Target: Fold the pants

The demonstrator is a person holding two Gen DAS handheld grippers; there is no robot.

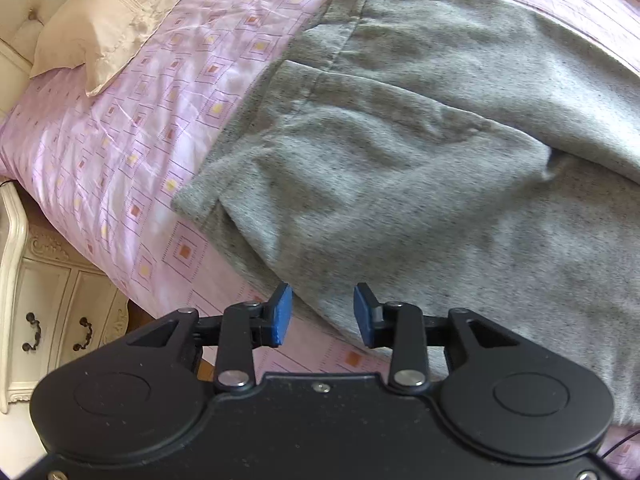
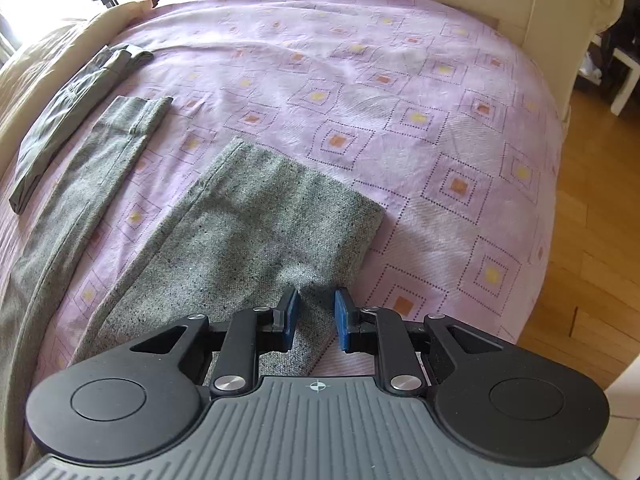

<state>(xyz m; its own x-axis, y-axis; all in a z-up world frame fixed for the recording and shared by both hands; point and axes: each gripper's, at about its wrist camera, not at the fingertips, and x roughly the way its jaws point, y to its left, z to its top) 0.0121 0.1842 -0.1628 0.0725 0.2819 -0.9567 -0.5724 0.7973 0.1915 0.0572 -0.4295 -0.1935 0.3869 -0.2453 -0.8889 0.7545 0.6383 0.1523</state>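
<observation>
Grey flecked pants (image 1: 400, 160) lie spread on the pink patterned bedsheet (image 1: 140, 140), with the waistband end toward the pillow side. My left gripper (image 1: 322, 312) hovers over the near edge of the pants, open, its blue pads apart and nothing pinched between them. In the right wrist view one pant leg (image 2: 260, 232) ends in a cuff on the sheet (image 2: 400, 120), and the other leg (image 2: 112, 152) lies apart to its left. My right gripper (image 2: 316, 316) is open just above the near leg's right edge, and its pads do not touch the cloth.
A beige pillow (image 1: 104, 28) and a cream nightstand (image 1: 60, 320) lie left of the bed. A dark grey folded garment (image 2: 76, 96) rests beyond the far leg. The cream footboard (image 2: 560, 20) and wooden floor (image 2: 592, 240) bound the bed on the right.
</observation>
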